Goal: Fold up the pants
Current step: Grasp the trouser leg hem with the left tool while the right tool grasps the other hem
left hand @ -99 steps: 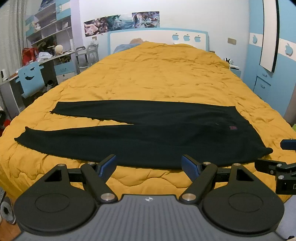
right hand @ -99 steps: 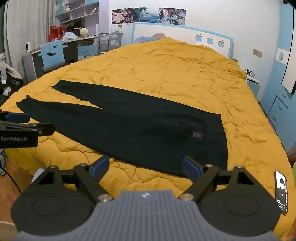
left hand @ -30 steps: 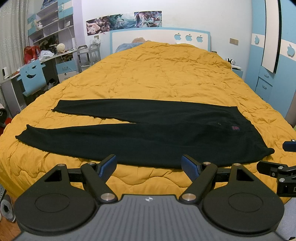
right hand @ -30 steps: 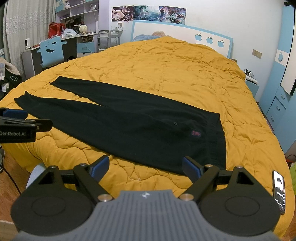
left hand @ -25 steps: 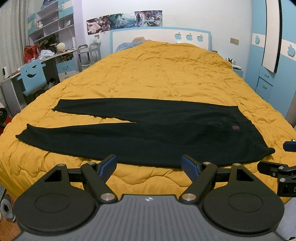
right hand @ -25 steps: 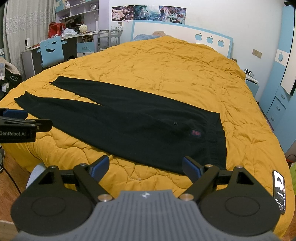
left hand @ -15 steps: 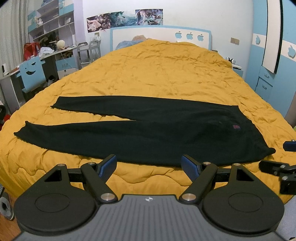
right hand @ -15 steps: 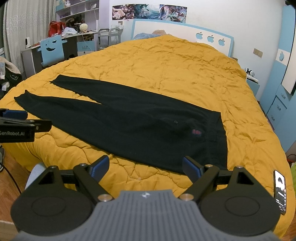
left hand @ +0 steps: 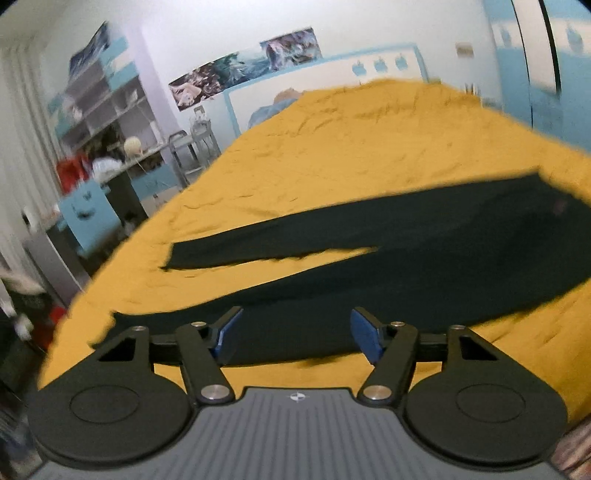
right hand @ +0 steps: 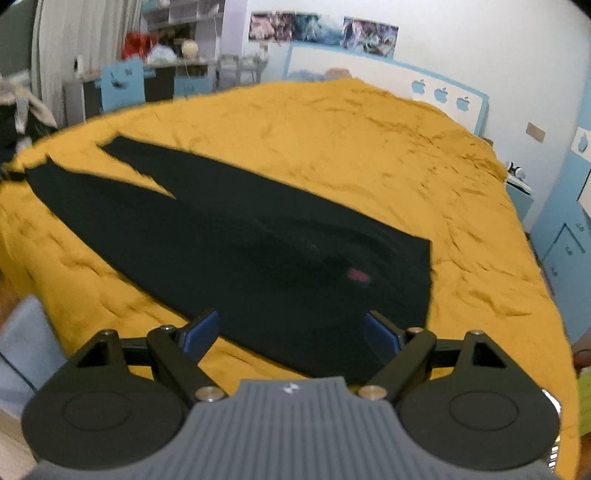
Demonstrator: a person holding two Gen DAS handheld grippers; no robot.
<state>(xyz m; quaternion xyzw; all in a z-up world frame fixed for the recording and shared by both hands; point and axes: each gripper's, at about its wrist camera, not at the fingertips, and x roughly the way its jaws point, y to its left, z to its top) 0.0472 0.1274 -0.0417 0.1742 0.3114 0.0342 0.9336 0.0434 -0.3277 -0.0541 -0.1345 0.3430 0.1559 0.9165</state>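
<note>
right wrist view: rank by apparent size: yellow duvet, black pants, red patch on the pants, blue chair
1. yellow duvet, fills most of the frame
2. black pants
3. blue chair, far off, so its small look is partly distance
4. red patch, smallest

A bed (right hand: 369, 155) is covered by a rumpled yellow quilt (left hand: 351, 155). Posters (right hand: 321, 29) are pinned above the headboard (right hand: 388, 81). A blue chair (left hand: 88, 218) is seen by shelves (left hand: 103, 107).
</note>
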